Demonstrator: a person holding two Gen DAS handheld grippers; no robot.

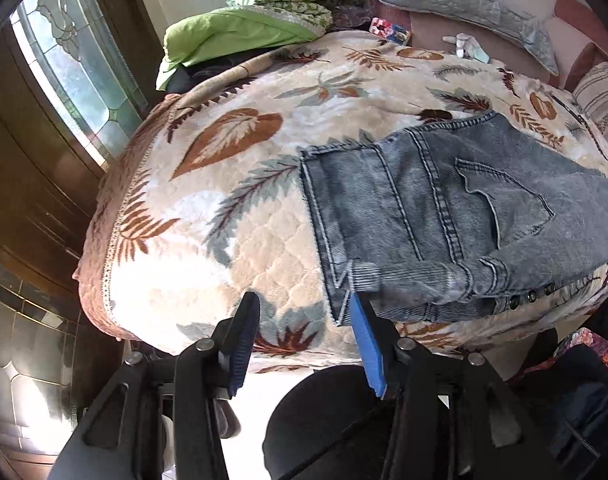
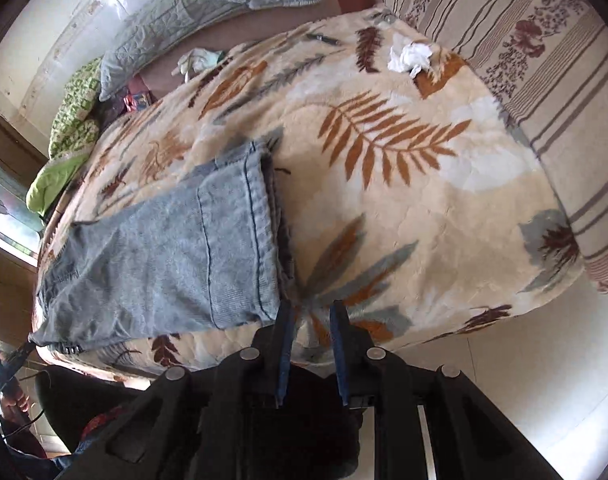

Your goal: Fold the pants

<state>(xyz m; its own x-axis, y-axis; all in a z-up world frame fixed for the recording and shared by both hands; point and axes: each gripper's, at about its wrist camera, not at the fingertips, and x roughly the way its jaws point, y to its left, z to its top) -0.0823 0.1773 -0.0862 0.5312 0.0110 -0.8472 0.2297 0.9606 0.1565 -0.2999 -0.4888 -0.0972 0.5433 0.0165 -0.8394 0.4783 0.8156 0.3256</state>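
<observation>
The pants (image 1: 443, 216) sit folded on the leaf-print bed blanket (image 1: 232, 208), middle-right of the left view. My left tongs (image 1: 304, 312) are apart at the waistband corner, and my right tongs (image 2: 311, 312) are slightly apart, empty, beside the hem. I'd grab both near corners evenly before folding over.
</observation>
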